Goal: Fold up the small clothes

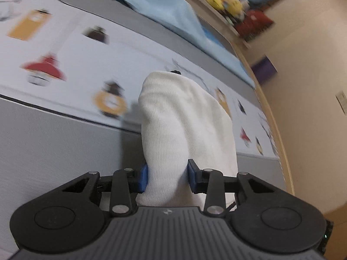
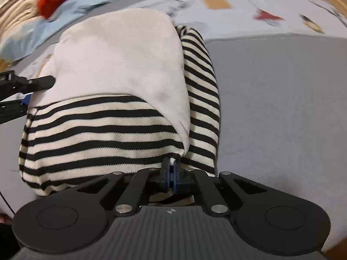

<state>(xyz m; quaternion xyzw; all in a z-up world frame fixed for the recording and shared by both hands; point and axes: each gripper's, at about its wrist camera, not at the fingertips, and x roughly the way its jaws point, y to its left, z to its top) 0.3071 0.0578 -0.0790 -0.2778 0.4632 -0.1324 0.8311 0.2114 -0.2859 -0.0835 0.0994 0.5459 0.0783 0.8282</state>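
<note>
Clearly both hands have taken hold of the same small garment so it can be lifted and laid over on itself. On the left, the left gripper (image 1: 167, 178) has its blue pads (image 1: 143, 179) pressed against either side of a thick bunch of white ribbed cloth — a wide bite, probably because several layers are gathered there. That cloth rises from the jaws in a rounded hump above the grey bed cover (image 1: 54, 147), with the printed sheet (image 1: 65, 49) behind it. Moving right, the right wrist view shows the whole striped garment (image 2: 97, 134): black-and-cream stripes outside, plain white inside, the white face turned up and lying over the stripes. It rests on the grey cover, near its middle. The right gripper (image 2: 172, 173) is pinched nearly flat on a thin corner at the near hem — one edge only, which suits pulling a fold straight. Light blue bedding (image 2: 71, 6) lies beyond, apart from the work.
</note>
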